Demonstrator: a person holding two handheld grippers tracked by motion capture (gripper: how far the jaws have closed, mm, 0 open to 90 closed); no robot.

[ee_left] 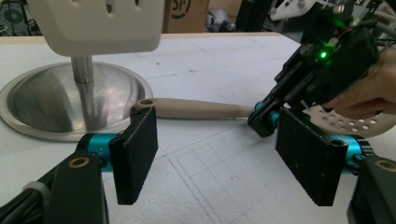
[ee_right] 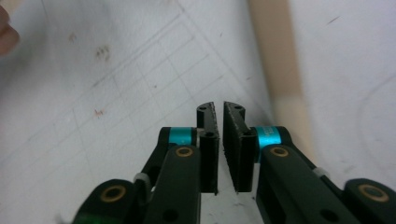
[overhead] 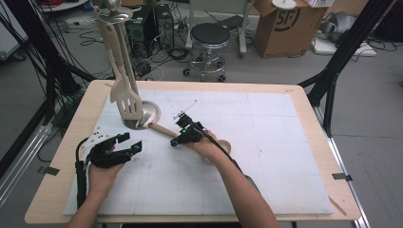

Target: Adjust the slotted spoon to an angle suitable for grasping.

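Your right hand-held gripper [overhead: 177, 140] has its jaws pressed almost together with nothing between them; in the right gripper view the beige handle of the skimmer [ee_right: 280, 74] lies just beside the pads, not in them. If you lift now, you come up empty. If you push down or sideways to catch it, the closed tips can knock the handle and roll the skimmer along the worktop, or shove its holed end against the steel base of the utensil stand [overhead: 153, 112], which the handle's tip already touches or nearly touches. A jolt there could set the slotted spatula [overhead: 128, 105] swinging on its hook.

Your left hand-held gripper [ee_left: 215, 154] is spread wide, empty, low over the worktop [overhead: 266, 156], facing the handle from the near side of the stand.

The worktop is a white gridded sheet on a pale wooden board, lightly scuffed. Beyond it are a black stool [overhead: 209, 35], a cardboard box [overhead: 280, 26], cables on a grey floor and black frame legs.
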